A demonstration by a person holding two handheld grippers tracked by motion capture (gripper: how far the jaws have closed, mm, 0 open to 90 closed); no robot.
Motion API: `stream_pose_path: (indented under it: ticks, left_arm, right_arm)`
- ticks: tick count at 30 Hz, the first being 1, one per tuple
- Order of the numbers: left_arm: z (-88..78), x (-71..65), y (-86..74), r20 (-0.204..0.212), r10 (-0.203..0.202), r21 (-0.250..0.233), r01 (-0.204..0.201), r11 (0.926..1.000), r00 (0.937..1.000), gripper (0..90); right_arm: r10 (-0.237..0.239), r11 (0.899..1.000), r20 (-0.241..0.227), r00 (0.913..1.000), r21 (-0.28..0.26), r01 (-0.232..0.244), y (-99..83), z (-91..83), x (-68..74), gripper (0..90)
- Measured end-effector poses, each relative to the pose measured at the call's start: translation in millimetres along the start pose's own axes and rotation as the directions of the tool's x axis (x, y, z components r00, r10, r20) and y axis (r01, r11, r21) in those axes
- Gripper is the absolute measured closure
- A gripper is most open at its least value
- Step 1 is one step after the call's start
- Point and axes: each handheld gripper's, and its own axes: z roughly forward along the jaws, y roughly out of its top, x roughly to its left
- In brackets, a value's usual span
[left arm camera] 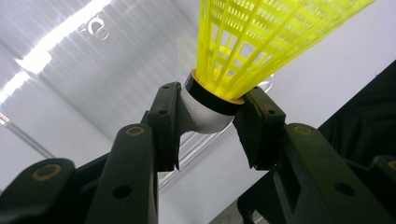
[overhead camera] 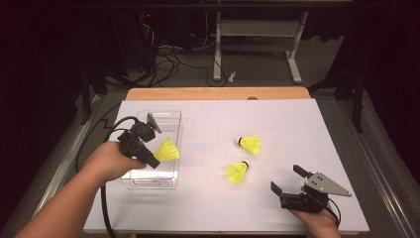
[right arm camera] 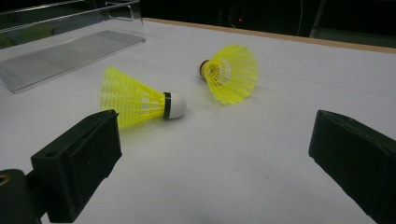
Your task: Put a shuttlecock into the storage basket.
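My left gripper (overhead camera: 154, 159) is shut on a yellow shuttlecock (overhead camera: 167, 150), and holds it over a clear plastic tray (overhead camera: 166, 117) at the left of the white table. In the left gripper view the jaws pinch the white cork (left arm camera: 205, 116) of that shuttlecock, its yellow skirt (left arm camera: 261, 37) pointing away. Two more yellow shuttlecocks lie on the table: one (overhead camera: 250, 144) in the middle and one (overhead camera: 237, 172) nearer me. My right gripper (overhead camera: 287, 179) rests open at the front right, behind them. Its view shows the near shuttlecock (right arm camera: 140, 103) and the far one (right arm camera: 231, 73) ahead of its wide-apart jaws.
The white sheet (overhead camera: 297, 129) covers the table, with a wooden edge (overhead camera: 218, 93) at the back. Cables and a white table frame (overhead camera: 257, 44) stand on the dark floor beyond. A black cable (overhead camera: 105, 208) trails from the left gripper.
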Motion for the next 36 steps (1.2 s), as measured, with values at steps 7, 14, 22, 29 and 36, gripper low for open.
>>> stream_pose_path:
  ticks: [7,14,22,29,36]
  left_arm:
    - [-1.6,14.7,-11.3,-0.009,-0.054,-0.004,0.053,0.9986,0.9985,62.3]
    - [-2.9,25.0,-17.8,-0.018,-0.073,-0.001,0.073,0.9973,0.9972,62.3]
    - [-12.0,39.1,-20.7,-0.041,-0.092,-0.011,0.091,0.9958,0.9950,62.3]
    - [-20.5,44.4,-17.8,-0.039,-0.132,-0.010,0.132,0.9912,0.9904,62.3]
    - [-25.7,48.4,-7.8,-0.046,-0.153,-0.017,0.152,0.9882,0.9872,62.3]
  right_arm:
    - [0.000,1.000,0.000,1.0000,0.000,0.000,-0.1,-0.2,-0.2,2.9]
    - [0.000,1.000,0.000,1.0000,0.002,0.000,-0.1,0.0,0.2,2.9]
    - [0.000,1.000,0.001,1.0000,0.003,0.000,-0.2,0.3,0.5,2.9]
    - [0.001,1.000,-0.002,1.0000,0.007,-0.001,-0.5,1.0,0.8,2.9]
    - [0.003,1.000,-0.002,1.0000,0.003,-0.003,-0.1,1.0,0.1,2.9]
